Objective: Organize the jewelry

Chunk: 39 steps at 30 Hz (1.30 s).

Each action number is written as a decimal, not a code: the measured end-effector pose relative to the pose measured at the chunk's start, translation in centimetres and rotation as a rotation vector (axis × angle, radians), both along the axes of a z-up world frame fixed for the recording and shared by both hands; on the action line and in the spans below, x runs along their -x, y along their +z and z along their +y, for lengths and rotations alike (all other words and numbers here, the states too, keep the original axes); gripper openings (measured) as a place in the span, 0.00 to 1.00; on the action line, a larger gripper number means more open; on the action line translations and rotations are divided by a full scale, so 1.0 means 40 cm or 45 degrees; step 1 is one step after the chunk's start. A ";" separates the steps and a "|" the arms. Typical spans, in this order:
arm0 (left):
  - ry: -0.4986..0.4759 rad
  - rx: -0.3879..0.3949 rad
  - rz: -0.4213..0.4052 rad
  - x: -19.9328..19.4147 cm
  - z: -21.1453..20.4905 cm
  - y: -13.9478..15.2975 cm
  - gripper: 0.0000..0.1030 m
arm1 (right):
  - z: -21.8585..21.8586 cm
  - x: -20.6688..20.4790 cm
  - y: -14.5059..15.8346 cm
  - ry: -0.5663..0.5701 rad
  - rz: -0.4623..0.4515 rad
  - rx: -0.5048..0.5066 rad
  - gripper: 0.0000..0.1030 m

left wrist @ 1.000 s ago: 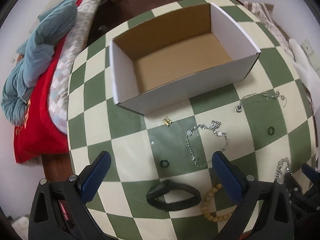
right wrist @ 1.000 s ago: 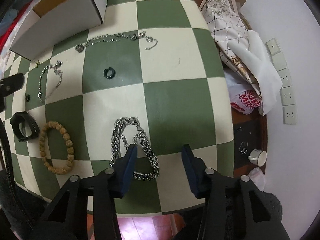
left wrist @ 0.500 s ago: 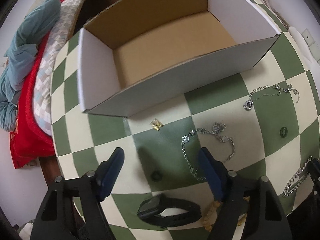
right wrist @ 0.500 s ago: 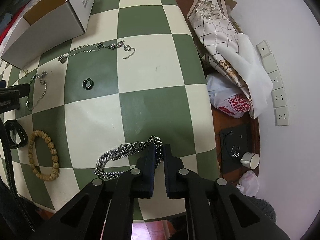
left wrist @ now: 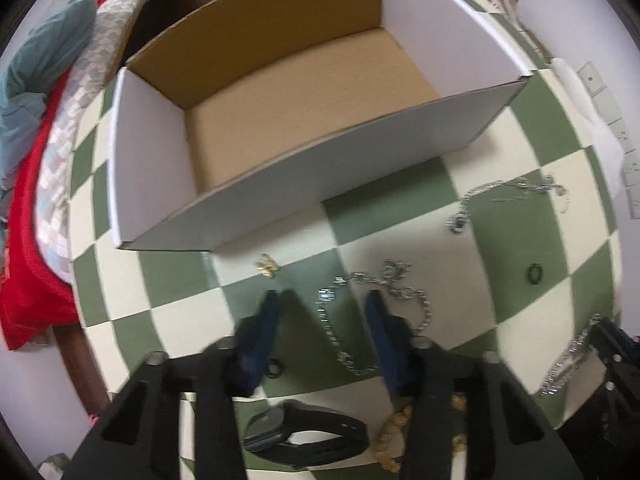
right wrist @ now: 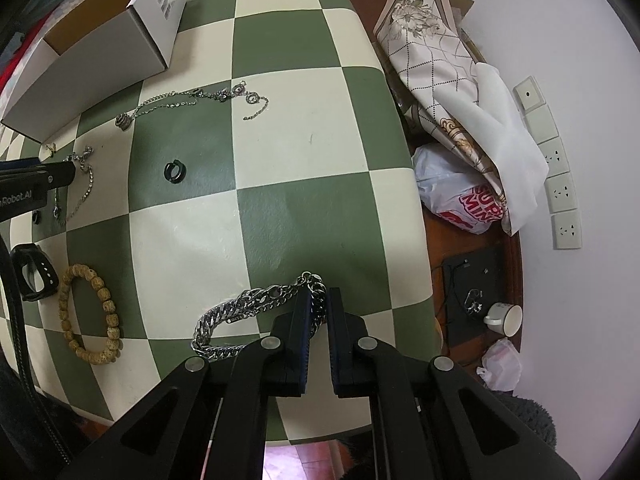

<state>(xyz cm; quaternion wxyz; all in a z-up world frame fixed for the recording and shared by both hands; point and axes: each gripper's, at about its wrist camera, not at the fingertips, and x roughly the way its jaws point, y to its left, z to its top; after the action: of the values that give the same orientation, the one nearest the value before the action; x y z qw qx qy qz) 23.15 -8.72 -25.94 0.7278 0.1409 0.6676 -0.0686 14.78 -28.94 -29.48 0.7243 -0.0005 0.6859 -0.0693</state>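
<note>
My right gripper (right wrist: 319,303) is shut on a thick silver curb chain (right wrist: 244,312) that trails left on the checked cloth. My left gripper (left wrist: 323,307) is open, its blue fingers low over a thin silver bracelet (left wrist: 370,312), with one side of the bracelet between them. An open white cardboard box (left wrist: 280,184) stands empty just beyond. A small gold earring (left wrist: 266,267) lies before the box. A black ring (left wrist: 273,368) sits by the left finger. A pendant necklace (right wrist: 188,100), a second black ring (right wrist: 175,171), a wooden bead bracelet (right wrist: 90,316) and a black watch band (left wrist: 304,436) lie around.
The green and cream checked cloth (right wrist: 304,152) covers the table. Folded fabric and plastic bags (right wrist: 460,128) sit at the right edge by wall sockets. Bedding in red and blue (left wrist: 32,160) lies left of the table. A cup (right wrist: 504,318) stands on the floor.
My left gripper has moved forward and narrowed over the thin bracelet. My right gripper closed on the thick chain and dragged it out of its coil.
</note>
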 end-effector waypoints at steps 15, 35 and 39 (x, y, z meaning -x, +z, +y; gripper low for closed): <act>0.034 0.034 -0.078 0.040 0.013 0.054 0.00 | -0.024 0.007 0.015 -0.071 -0.043 -0.094 0.07; 0.271 0.290 0.155 0.013 0.100 0.001 0.33 | -0.045 0.019 0.083 -0.141 -0.141 -0.256 0.00; 0.255 0.261 0.167 0.006 0.078 -0.014 0.33 | -0.053 0.026 0.081 -0.144 -0.137 -0.242 0.00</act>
<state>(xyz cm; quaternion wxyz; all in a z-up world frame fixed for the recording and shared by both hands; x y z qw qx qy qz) 22.91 -5.58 -26.50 0.6964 -0.0063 0.7139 -0.0725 13.76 -31.08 -26.24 0.7517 0.1107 0.6486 -0.0447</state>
